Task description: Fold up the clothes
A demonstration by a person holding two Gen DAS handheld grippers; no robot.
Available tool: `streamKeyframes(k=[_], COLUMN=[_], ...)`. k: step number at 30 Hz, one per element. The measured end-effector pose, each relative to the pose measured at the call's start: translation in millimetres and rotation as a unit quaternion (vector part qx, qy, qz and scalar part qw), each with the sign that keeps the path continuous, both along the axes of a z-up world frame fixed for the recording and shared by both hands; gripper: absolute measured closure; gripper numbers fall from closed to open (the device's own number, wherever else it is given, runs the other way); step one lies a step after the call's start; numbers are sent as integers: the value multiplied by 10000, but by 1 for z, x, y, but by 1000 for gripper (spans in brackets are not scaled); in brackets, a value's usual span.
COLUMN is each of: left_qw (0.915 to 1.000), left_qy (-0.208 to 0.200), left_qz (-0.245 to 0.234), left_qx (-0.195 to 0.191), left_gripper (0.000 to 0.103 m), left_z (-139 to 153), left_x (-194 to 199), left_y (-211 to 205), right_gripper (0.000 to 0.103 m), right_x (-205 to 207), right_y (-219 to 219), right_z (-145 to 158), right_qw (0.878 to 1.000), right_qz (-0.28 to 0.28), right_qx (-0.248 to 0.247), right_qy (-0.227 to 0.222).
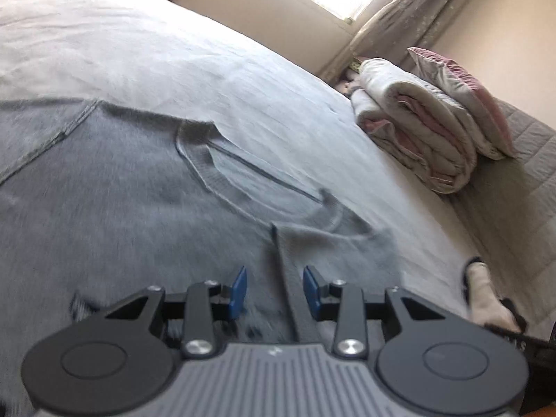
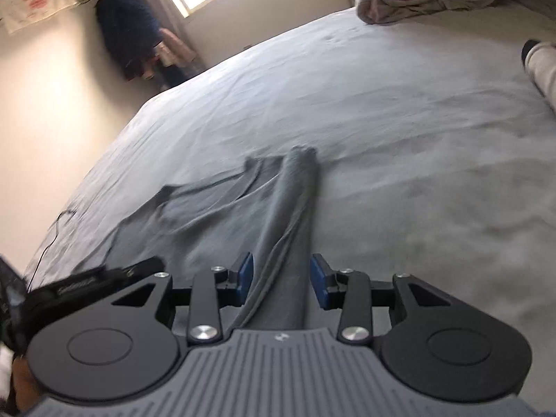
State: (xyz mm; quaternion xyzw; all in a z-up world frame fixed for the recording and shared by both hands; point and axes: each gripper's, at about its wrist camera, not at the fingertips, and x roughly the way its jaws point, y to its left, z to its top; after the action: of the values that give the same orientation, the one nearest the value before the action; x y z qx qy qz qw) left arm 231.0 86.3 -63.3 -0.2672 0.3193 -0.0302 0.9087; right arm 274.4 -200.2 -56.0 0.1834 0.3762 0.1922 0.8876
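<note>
Both hand-held grippers, left (image 1: 275,290) and right (image 2: 282,283), gape wide around the grey shirt (image 1: 146,187), its bunched strip running straight ahead.

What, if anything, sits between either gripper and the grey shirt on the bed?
Nothing visible. The grey shirt already runs between the open fingers of the left gripper, and the right gripper straddles a bunched strip of it.

My left gripper (image 1: 274,290) and right gripper (image 2: 282,285) have blue pads (image 1: 239,290), black linkages, silver screws (image 2: 204,333) and ribbed grey bodies
</note>
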Motion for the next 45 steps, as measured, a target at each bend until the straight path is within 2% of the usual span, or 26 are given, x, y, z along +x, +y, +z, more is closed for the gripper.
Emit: streamKeyframes(k=[4, 6, 8, 11, 14, 16, 18, 20, 21, 22, 24, 26, 27, 29, 32, 34, 36, 38, 40, 43, 45], left_qw=[9997, 9993, 9990, 9977, 9953, 9945, 9954, 9960, 9972, 9982, 9991, 9992, 9994, 9995, 9996, 9991, 9983, 9979, 9974, 9966, 9956], left_qy=[-166, -173, -195, -493, -781, -858, -764, -548, -489, -431, -376, -375, -330, -240, -104, -31, 26, 16, 6, 38, 99], left_qz=[-112, -296, -413, -425, -426, -439, -295, -73, -62, -51, -19, 23, 47, 94, 164, 153, 153, 283, 413, 642, 846], left_qx=[-147, -159, -10, 191, 378, 407, 497, 704, 558, 411, 209, 94, 115, 159, 227, 386, 565, 574, 584, 506, 401], left_gripper=[71, 82, 101, 101, 101, 101, 101, 99, 99, 96, 89, 76, 76, 71, 59, 54, 48, 41, 39, 37, 38], left_z=[-5, -7, -9, -2, 12, 18, 14, -1, -4, -7, -9, -5, -3, 1, 7, 12, 18, 23, 27, 31, 31], left_x=[15, 21, 24, 20, 17, 18, 22, 29, 30, 31, 29, 25, 24, 22, 20, 18, 16, 15, 13, 11, 9], left_y=[-1, -6, -12, -14, -12, -9, -6, -5, -1, 4, 11, 18, 18, 18, 19, 20, 23, 35, 47, 66, 80], right_gripper=[62, 62, 64, 67, 69, 70, 72, 81, 85, 91, 91, 91, 91, 85, 64, 57, 56, 48, 42, 42, 42], right_x=[32, 43, 51, 55, 59, 58, 56, 56, 56, 57, 57, 56, 56, 55, 50, 49, 46, 40, 32, 30, 28], right_y=[-7, -14, -21, -31, -38, -34, -28, -21, -17, -14, -10, -9, -9, -8, -4, 3, 12, 22, 33, 53, 72], right_z=[-23, -26, -33, -46, -45, -43, -39, -36, -35, -35, -35, -36, -37, -37, -32, -25, -17, -9, -1, 10, 23], right_qw=[9984, 9961, 9932, 9872, 9836, 9856, 9889, 9921, 9934, 9943, 9952, 9954, 9954, 9953, 9951, 9947, 9937, 9924, 9911, 9921, 9929], right_qz=[-204, -205, -227, -213, -144, -163, -180, -258, -302, -350, -369, -370, -370, -358, -397, -398, -391, -379, -362, -208, 66], right_qx=[523, 823, 1086, 1490, 1735, 1604, 1363, 1067, 927, 800, 662, 605, 590, 562, 353, 128, -138, -412, -664, -902, -873], right_qy=[-88, -232, -357, -519, -473, -505, -562, -598, -608, -604, -623, -646, -656, -701, -835, -940, -1042, -1094, -1095, -850, -807])
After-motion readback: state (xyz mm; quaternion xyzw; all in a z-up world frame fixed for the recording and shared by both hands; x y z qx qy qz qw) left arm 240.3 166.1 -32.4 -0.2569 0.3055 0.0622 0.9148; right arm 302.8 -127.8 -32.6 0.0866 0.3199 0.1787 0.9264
